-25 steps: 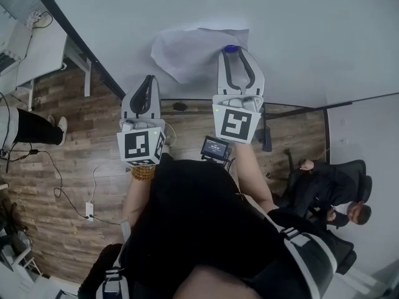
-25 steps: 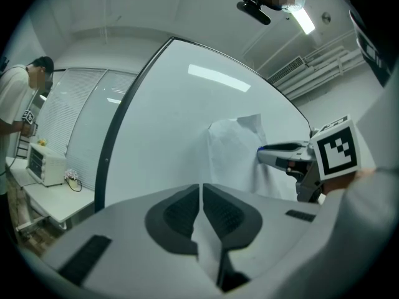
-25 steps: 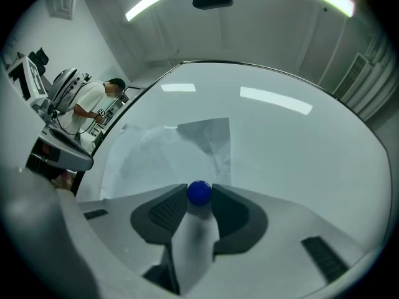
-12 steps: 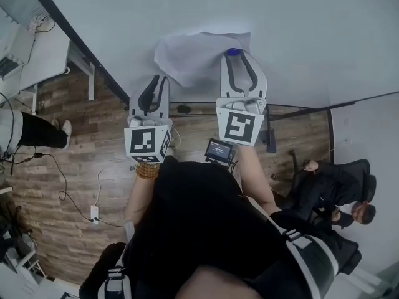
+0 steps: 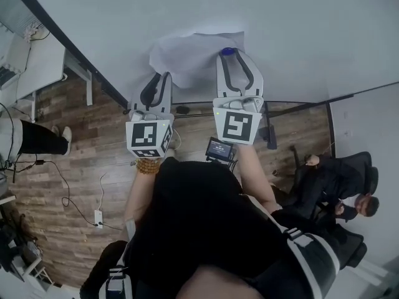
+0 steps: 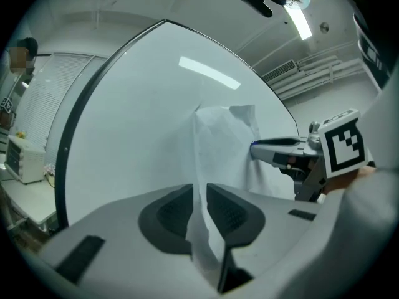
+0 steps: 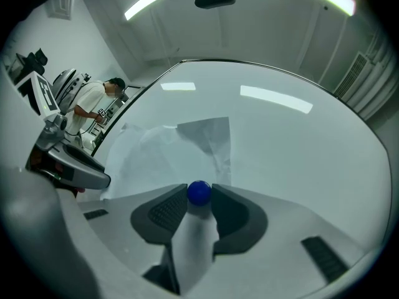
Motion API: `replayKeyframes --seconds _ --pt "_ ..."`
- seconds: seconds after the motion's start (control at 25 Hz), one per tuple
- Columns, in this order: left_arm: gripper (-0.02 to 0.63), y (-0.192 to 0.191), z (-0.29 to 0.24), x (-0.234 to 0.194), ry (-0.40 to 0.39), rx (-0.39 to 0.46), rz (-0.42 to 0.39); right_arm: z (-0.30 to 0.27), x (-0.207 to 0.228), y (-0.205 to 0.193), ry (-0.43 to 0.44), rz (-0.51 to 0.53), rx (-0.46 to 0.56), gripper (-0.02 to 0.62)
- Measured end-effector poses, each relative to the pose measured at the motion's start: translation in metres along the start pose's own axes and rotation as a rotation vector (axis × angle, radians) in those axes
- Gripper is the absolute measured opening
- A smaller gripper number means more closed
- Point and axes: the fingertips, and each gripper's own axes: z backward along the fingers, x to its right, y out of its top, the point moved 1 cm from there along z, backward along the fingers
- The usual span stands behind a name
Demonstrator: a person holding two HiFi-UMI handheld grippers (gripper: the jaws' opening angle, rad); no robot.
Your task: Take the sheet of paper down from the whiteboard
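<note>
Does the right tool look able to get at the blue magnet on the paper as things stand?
Likely yes: the blue magnet sits between the jaws of the right tool, which close on it, with nothing in front. The left tool pinches the sheet of paper off to the side.

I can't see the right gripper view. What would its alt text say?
The right gripper pinches a blue magnet on a crumpled sheet of paper against the whiteboard; the left gripper reaches the paper's left edge.
</note>
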Motion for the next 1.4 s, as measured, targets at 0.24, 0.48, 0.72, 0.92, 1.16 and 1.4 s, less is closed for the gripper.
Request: replayKeyframes --seconds 0.24,0.48,0.72,0.92,1.16,1.4 --pt "0.053 0.001 -0.009 0.000 -0.014 0.011 0.001 -0.001 0.000 -0.001 -0.002 0.012 -0.010 0.121" --pt "0.019 0.001 -0.013 -0.002 -0.009 0.020 0.008 -0.001 0.000 -0.001 0.005 0.013 -0.025 0.120" --pt "0.015 0.000 -0.018 -0.004 0.006 0.023 0.009 -0.002 0.000 -0.001 0.009 0.023 -0.025 0.120" --pt "0.014 0.002 -0.017 -0.004 0.016 0.023 0.013 -0.001 0.001 0.001 0.007 0.034 -0.029 0.120" --pt "0.011 0.003 -0.017 -0.005 0.026 0.009 0.024 -0.001 0.001 0.003 0.004 0.025 -0.017 0.120" --pt "0.011 0.003 -0.017 -0.005 0.054 0.022 0.057 0.000 0.001 0.003 0.003 0.032 -0.020 0.120"
